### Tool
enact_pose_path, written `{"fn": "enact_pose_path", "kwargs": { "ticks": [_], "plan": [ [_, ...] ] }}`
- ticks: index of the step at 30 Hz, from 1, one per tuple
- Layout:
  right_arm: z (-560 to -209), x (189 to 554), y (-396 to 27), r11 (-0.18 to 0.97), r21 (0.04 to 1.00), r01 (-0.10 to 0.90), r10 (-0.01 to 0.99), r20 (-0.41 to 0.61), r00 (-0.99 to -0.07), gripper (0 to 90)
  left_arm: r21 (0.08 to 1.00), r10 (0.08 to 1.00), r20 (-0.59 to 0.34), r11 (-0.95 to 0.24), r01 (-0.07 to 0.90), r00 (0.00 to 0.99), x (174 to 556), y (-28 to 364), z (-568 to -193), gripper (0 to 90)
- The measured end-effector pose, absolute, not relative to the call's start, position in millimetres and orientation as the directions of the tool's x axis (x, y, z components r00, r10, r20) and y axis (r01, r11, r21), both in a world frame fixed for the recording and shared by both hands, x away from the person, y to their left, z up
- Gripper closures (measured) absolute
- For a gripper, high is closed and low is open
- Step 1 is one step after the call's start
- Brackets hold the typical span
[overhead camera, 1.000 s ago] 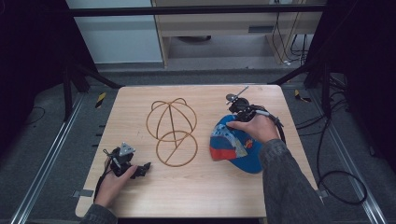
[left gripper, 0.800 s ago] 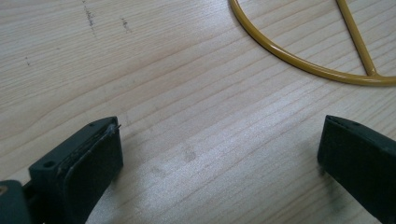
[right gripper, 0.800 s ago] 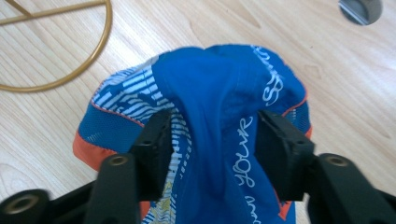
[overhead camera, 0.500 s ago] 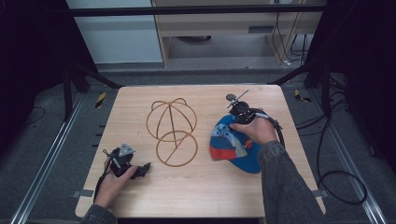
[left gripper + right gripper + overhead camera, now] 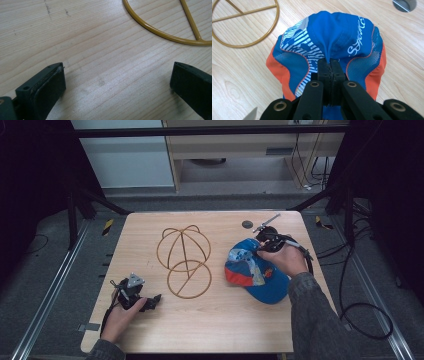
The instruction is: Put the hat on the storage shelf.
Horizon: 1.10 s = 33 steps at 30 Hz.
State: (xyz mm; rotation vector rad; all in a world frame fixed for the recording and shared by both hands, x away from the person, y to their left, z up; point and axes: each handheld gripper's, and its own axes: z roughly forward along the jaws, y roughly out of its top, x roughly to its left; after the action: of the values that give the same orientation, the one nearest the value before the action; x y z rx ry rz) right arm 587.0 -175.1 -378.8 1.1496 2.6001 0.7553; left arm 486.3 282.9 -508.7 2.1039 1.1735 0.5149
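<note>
Cap fabric sits pinched in the right hand-held gripper up close; left hand-held gripper gapes over bare table

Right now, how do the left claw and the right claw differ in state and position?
The left claw stands wide open with only bare light wooden table between its jaws, while the right claw is pinched shut on a fold of the blue and orange fabric cap. The left sits beside the gold wire hat stand without touching it; the right is on the cap itself. Both are hand-held low over the table.
</note>
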Motion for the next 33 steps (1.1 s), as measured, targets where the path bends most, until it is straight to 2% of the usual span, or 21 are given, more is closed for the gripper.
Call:
{"fn": "enact_pose_path", "kwargs": {
  "ticks": [33],
  "plan": [
    [-338, 559, -210, 0.457, 0.679, 0.575, 0.751, 0.052, -0.658, 89.7, 0.71, 0.852, 0.024, -0.382, 0.591, 0.522, 486, 283, -508, 0.0]
  ]
}}
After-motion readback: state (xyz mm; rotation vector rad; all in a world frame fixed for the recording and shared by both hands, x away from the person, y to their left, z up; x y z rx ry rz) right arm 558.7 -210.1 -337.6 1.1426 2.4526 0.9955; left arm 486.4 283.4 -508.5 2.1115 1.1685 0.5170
